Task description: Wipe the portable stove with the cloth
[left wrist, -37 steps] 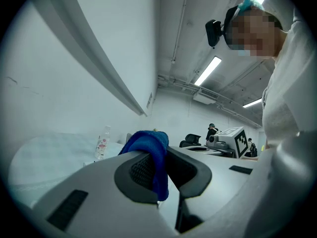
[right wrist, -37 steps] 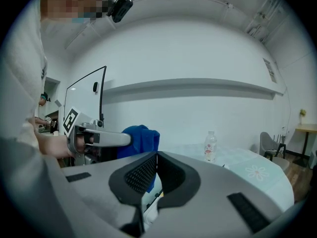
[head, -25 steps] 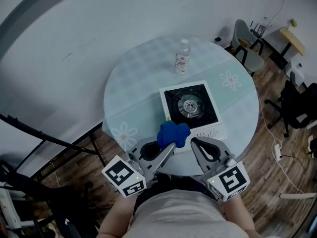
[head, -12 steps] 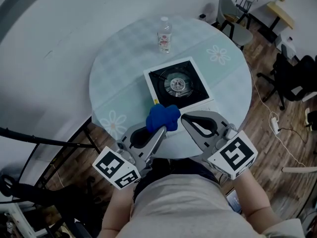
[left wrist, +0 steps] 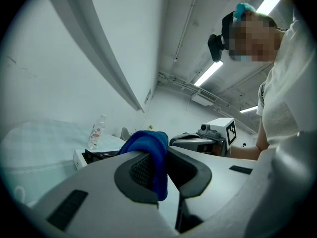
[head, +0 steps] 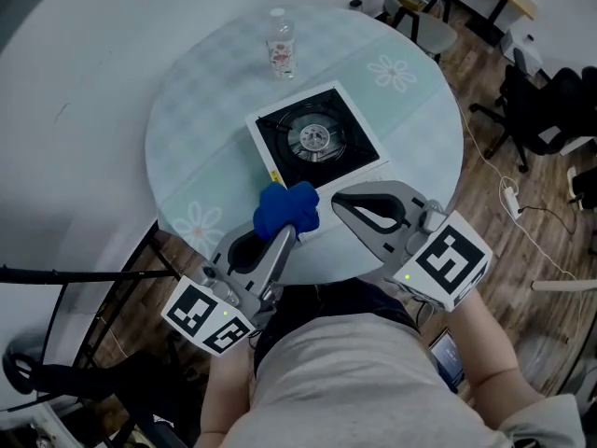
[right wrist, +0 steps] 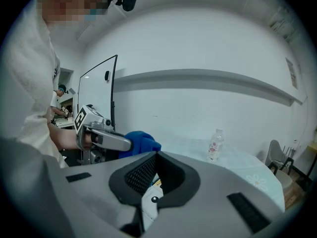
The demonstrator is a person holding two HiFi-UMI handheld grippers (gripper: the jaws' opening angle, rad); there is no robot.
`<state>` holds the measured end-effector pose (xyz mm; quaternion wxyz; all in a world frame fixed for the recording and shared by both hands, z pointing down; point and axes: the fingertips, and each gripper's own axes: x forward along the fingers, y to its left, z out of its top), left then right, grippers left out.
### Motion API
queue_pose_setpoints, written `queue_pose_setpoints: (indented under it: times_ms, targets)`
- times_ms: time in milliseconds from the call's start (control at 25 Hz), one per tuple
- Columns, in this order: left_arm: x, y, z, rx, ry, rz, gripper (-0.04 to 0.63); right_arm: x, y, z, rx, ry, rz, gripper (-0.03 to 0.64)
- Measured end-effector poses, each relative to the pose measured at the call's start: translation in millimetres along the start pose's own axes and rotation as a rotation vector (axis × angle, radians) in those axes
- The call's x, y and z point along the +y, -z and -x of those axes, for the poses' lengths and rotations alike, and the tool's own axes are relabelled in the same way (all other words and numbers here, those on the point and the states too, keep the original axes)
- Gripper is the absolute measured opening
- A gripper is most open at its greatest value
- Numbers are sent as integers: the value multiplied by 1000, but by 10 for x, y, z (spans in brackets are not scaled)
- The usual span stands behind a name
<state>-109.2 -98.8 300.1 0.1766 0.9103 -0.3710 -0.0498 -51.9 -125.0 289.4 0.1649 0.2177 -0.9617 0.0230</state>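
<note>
Blue terry cloth is bunched at the near left corner of the portable stove, pinched in the tips of the left gripper. In the left gripper view the fabric is clamped between the two ribbed pads, with a fold standing up above them and a flap hanging down between the jaws. From the head view the wad overlaps the stove's front edge, but whether it touches the metal cannot be told.

The right gripper lies just off the stove's front edge, to the right of the cloth, pointing towards it. Its jaws are pressed together at the tips with nothing between them; through the loop behind the tips its own view shows a bit of the stove's white front panel with a dark knob.

The stove is a white square case with a black top and a round silver burner in the middle. It sits on a round table covered in pale green with daisy prints. A clear plastic bottle stands upright beyond the stove's far left corner, well apart from it. Brown wood floor shows to the stove's right, past the table's rim.
</note>
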Motion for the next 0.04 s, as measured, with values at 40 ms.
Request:
queue_pose_setpoints:
  times_ms: [40]
  targets:
    - [-1,0,-8,-2,2,3,58,-13,1,3,3,0,1,21]
